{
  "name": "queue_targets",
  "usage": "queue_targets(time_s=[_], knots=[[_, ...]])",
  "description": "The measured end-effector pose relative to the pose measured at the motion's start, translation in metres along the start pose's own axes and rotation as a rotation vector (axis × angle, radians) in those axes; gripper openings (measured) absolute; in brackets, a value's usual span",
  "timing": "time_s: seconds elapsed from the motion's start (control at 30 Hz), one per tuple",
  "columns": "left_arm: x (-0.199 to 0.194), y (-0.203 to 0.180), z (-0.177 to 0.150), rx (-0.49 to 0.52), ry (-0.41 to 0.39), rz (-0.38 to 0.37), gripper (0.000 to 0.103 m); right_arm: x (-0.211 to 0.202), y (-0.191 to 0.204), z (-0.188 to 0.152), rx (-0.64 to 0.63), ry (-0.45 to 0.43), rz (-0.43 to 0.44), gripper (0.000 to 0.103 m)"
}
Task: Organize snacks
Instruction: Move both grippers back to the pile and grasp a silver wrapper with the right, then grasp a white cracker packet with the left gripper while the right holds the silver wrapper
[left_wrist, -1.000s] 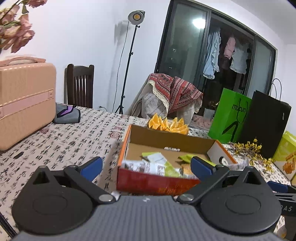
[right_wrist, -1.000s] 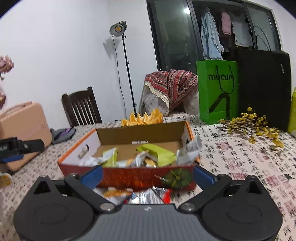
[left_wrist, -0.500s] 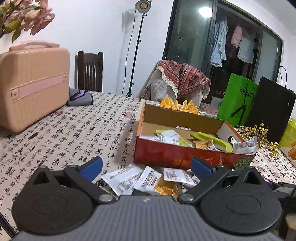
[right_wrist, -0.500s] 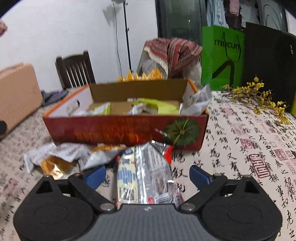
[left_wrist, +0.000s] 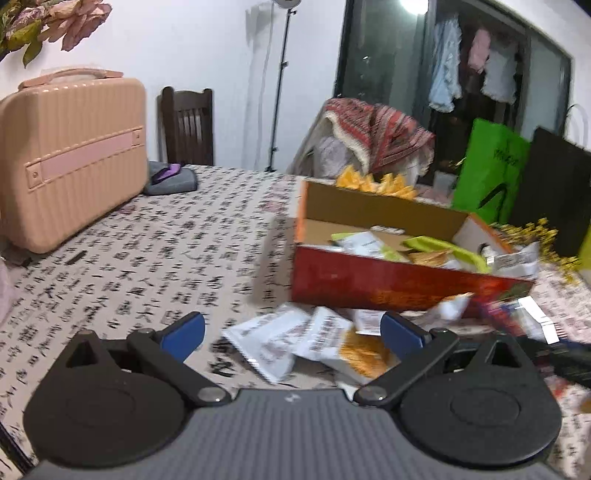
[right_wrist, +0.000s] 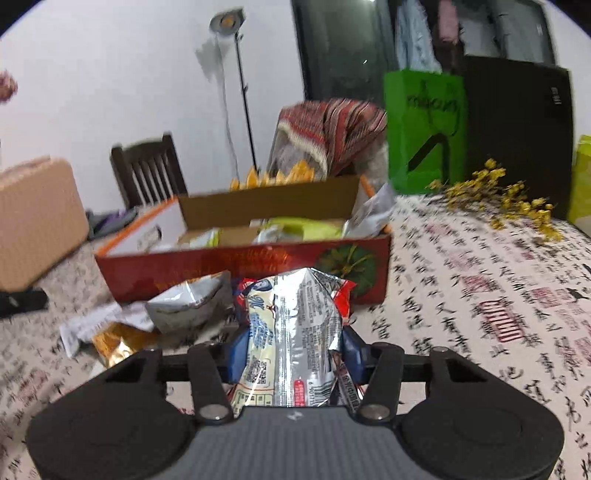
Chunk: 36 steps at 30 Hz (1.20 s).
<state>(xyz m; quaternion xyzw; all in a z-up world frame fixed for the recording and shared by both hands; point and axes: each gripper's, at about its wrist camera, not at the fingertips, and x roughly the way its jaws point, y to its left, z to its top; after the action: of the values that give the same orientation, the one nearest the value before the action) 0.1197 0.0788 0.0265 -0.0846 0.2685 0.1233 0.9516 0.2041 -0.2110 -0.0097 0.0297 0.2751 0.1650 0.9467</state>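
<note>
Right tongs (right_wrist: 293, 354) have just closed, gripping silver packet (right_wrist: 295, 325); left tongs (left_wrist: 291, 332) wide, empty.

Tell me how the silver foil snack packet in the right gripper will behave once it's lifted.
The silver foil snack packet looks puffy and crinkled, so it is probably light and will likely buckle between the right gripper's blue pads. Its glossy film may slip. The unsupported far end rises past the pads and could flop.

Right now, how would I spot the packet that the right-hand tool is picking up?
Find the red cardboard box on the patterned tablecloth. Loose packets lie before its front wall; the silver snack packet is the one squeezed between the right gripper, whose jaws have just been closing. Unlike its white and orange neighbours, it has shiny foil, blue print and red ends.
</note>
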Motion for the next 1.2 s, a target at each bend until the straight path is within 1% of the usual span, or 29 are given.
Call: queue_targets(time_s=[0.17, 0.23, 0.3, 0.33, 0.43, 0.57, 0.73, 0.83, 0.93, 1.0, 1.03, 1.07, 1.13, 1.2], knots=[[0.026, 0.020, 0.001, 0.048, 0.066, 0.085, 0.103, -0.023, -0.004, 0.006, 0.001, -0.074, -0.019, 0.050], [0.038, 0.027, -0.001, 0.070, 0.112, 0.097, 0.103, -0.027, -0.003, 0.006, -0.002, -0.088, -0.020, 0.051], [0.053, 0.031, -0.003, 0.088, 0.172, 0.131, 0.103, -0.027, -0.002, 0.007, -0.002, -0.092, -0.018, 0.050], [0.058, 0.032, -0.004, 0.094, 0.183, 0.131, 0.103, -0.026, -0.002, 0.007, -0.001, -0.090, -0.016, 0.051], [0.066, 0.030, -0.006, 0.125, 0.205, 0.076, 0.103, -0.025, -0.001, 0.005, 0.005, -0.086, -0.011, 0.051], [0.071, 0.016, -0.008, 0.180, 0.193, 0.004, 0.103, -0.024, -0.002, 0.002, 0.015, -0.081, -0.019, 0.051], [0.083, 0.001, -0.003, 0.221, 0.186, -0.008, 0.103, -0.024, -0.007, 0.000, 0.033, -0.075, -0.034, 0.051], [0.093, 0.002, -0.002, 0.198, 0.192, -0.007, 0.103, -0.024, -0.008, -0.002, 0.038, -0.072, -0.035, 0.051], [0.099, 0.008, -0.003, 0.154, 0.209, -0.021, 0.095, -0.023, -0.009, -0.002, 0.041, -0.068, -0.035, 0.051], [0.095, 0.009, -0.003, 0.147, 0.193, -0.020, 0.081, -0.021, -0.008, -0.002, 0.043, -0.064, -0.034, 0.051], [0.093, 0.010, -0.002, 0.146, 0.187, -0.025, 0.070, -0.020, -0.008, -0.003, 0.042, -0.062, -0.033, 0.051], [0.091, 0.010, -0.002, 0.144, 0.182, -0.036, 0.063, -0.019, -0.007, -0.003, 0.042, -0.060, -0.031, 0.051], [0.088, 0.011, -0.002, 0.139, 0.178, -0.063, 0.061, -0.018, -0.006, -0.003, 0.039, -0.056, -0.026, 0.051], [0.083, 0.009, -0.005, 0.151, 0.166, -0.057, 0.061, -0.018, -0.005, -0.004, 0.038, -0.054, -0.023, 0.051]])
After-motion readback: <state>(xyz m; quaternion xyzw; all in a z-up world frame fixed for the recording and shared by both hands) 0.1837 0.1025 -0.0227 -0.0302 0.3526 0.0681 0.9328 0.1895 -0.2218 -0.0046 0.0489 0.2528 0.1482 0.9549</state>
